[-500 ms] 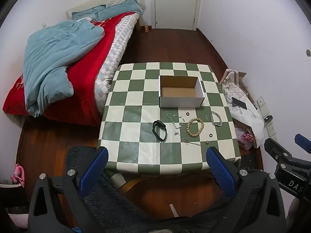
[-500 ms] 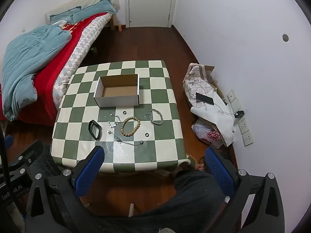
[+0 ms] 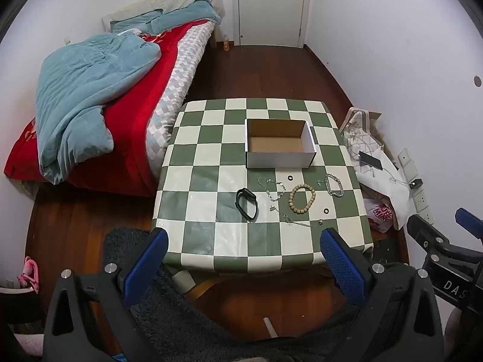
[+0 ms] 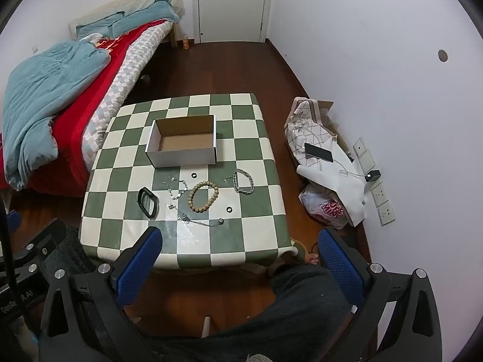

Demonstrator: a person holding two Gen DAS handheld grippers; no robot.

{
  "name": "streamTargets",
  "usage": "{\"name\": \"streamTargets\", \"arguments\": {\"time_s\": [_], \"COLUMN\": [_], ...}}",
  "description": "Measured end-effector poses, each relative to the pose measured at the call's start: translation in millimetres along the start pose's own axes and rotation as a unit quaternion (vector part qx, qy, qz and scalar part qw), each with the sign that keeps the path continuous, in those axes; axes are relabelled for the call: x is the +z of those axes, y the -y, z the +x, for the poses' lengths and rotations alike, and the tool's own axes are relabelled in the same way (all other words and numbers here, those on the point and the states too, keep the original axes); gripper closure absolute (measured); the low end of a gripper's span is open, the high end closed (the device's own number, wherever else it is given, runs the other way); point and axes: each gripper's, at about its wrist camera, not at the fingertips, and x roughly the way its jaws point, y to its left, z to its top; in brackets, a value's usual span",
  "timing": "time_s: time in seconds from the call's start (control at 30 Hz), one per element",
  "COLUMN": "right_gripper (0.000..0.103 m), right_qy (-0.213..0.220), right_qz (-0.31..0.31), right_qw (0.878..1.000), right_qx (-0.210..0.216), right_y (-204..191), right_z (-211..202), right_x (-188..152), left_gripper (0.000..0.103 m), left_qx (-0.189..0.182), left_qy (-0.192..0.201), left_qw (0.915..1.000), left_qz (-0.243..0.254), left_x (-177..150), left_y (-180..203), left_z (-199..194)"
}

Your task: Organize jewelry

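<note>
- Both pairs of fingers, left gripper [image 3: 243, 259] and right gripper [image 4: 240, 258], are spread wide and pinch nothing; they hang above the near edge of the tabletop [image 3: 208, 235], likely ready to reach.
- The jewelry lies loose ahead of the fingers: black band [image 3: 247, 202], thin chain [image 3: 273, 188], bead bracelet [image 3: 302, 197], silver bracelet [image 3: 334, 185].
- Beyond them the open box [image 3: 279, 160] looks empty, seemingly meant to receive each piece.
</note>
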Motion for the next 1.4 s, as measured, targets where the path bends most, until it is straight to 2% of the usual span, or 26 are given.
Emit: {"name": "streamTargets", "arguments": {"time_s": [1.4], "right_gripper": [0.0], "right_qy": [0.015], "right_qz": [0.001], "right_qw": [1.0], "right_qx": [-0.004], "right_y": [-3.2], "right_z": [-8.9], "right_x": [5.7], "left_gripper": [0.0], "left_qx": [0.002], "left_qy": [0.018], "left_qw": [0.9998], "left_qz": [-0.003], "left_x": [8.3], "left_y": [2.7], "left_z": [-11.1]}}
